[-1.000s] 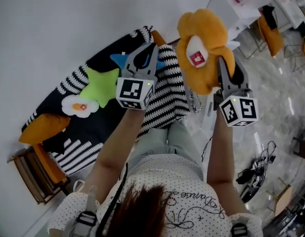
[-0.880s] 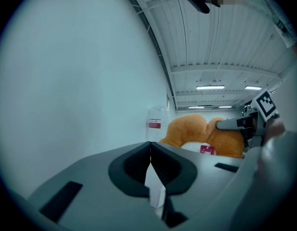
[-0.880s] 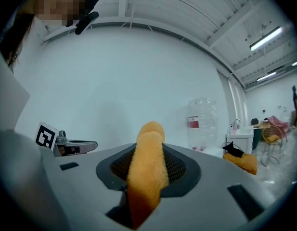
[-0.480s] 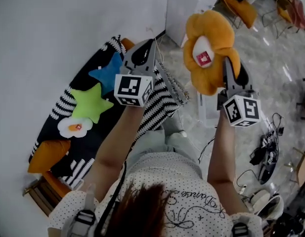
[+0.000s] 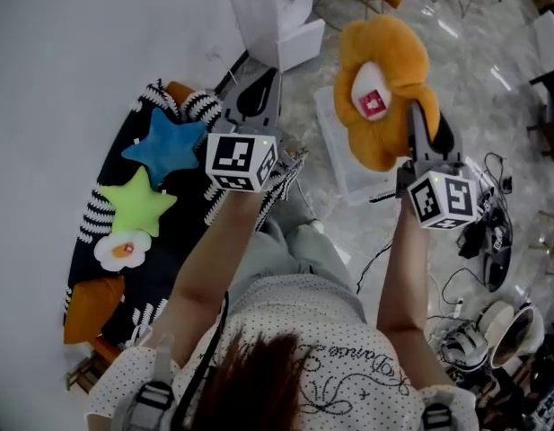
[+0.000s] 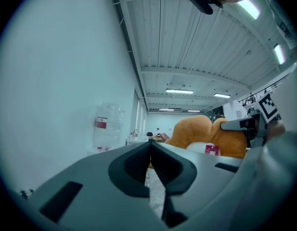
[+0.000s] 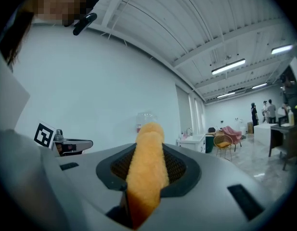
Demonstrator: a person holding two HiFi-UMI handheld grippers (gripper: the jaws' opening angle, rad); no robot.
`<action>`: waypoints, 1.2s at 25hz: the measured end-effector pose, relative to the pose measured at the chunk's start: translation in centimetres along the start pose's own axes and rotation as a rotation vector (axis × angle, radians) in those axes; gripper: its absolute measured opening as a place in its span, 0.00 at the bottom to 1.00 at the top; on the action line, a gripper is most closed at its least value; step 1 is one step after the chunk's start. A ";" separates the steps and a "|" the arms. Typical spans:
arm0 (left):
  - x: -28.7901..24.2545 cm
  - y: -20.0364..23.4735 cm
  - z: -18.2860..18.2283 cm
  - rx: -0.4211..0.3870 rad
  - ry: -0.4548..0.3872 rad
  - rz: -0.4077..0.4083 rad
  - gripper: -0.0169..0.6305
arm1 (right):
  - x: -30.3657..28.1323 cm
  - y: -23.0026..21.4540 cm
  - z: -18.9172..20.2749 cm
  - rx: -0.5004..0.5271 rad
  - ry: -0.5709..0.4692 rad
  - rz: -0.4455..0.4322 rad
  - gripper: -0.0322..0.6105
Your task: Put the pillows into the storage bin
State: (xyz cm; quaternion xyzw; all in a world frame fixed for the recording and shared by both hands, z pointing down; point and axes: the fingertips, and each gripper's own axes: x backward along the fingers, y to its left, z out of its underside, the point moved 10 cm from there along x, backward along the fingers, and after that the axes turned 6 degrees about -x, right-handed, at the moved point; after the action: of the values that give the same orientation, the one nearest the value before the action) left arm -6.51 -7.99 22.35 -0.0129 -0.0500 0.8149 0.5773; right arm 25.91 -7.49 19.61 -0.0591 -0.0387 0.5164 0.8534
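Note:
My right gripper (image 5: 418, 113) is shut on the edge of an orange flower-shaped pillow (image 5: 382, 79) with a white middle, held up level in front of me. In the right gripper view a plush orange fold (image 7: 146, 170) is pinched between the jaws. My left gripper (image 5: 259, 81) is held level beside it, shut and empty; its pads meet (image 6: 150, 146), and the orange pillow (image 6: 201, 134) shows to its right. A blue star pillow (image 5: 164, 145), a green star pillow (image 5: 136, 203), a white flower pillow (image 5: 122, 250) and an orange pillow (image 5: 91, 306) lie on the black-and-white striped seat (image 5: 160, 281) at the left.
A white cabinet (image 5: 272, 7) stands against the wall ahead. A pale flat rectangular container (image 5: 344, 155) lies on the marble floor between the grippers. Cables and gear (image 5: 488, 250) clutter the floor at the right. A water bottle (image 6: 105, 126) stands by the wall; people (image 7: 266, 110) stand far off.
Both grippers have swung to the right, away from the striped seat, toward the white cabinet and open floor. The orange pillow stays in the right gripper; the left stays shut.

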 end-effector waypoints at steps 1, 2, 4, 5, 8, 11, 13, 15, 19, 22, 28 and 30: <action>-0.5 -1.4 0.0 0.002 -0.001 0.014 0.03 | 1.3 -1.2 -0.1 0.000 -0.003 0.018 0.25; -1.0 -2.8 -0.1 0.004 -0.002 0.027 0.03 | 2.5 -2.4 -0.2 0.001 -0.006 0.037 0.24; -2.0 -5.6 -0.1 0.005 -0.004 0.053 0.03 | 4.8 -4.7 -0.3 0.007 -0.008 0.073 0.24; -2.5 -6.8 -0.1 0.005 -0.003 0.066 0.03 | 5.6 -5.8 -0.4 0.010 -0.007 0.088 0.25; -3.9 -9.8 0.0 0.011 0.003 0.100 0.03 | 7.4 -8.0 -0.3 0.013 -0.002 0.118 0.25; -5.0 -12.0 0.2 0.011 0.009 0.132 0.03 | 8.8 -9.6 0.0 0.000 -0.008 0.139 0.25; -6.0 -12.7 0.4 0.007 0.011 0.153 0.03 | 9.1 -10.4 0.3 -0.013 -0.015 0.156 0.25; -6.9 -13.5 0.6 0.005 0.015 0.173 0.03 | 9.6 -11.0 0.7 -0.022 -0.015 0.175 0.25; -9.5 -15.3 0.8 0.016 0.023 0.205 0.03 | 10.9 -13.3 0.6 -0.027 -0.010 0.220 0.25; -11.9 -16.4 1.1 0.028 0.025 0.233 0.03 | 11.4 -15.5 0.4 -0.030 -0.004 0.273 0.25; -17.6 -17.8 1.4 0.038 0.020 0.310 0.03 | 10.0 -18.6 -0.1 -0.021 -0.004 0.351 0.25; -19.7 -17.8 1.8 0.038 0.021 0.335 0.03 | 8.8 -19.4 0.1 -0.029 -0.003 0.366 0.25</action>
State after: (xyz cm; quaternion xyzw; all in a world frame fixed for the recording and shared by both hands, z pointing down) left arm 16.61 -20.81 25.14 -0.0184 -0.0257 0.9003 0.4341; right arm 46.98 -8.64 22.50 -0.0766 -0.0357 0.6625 0.7443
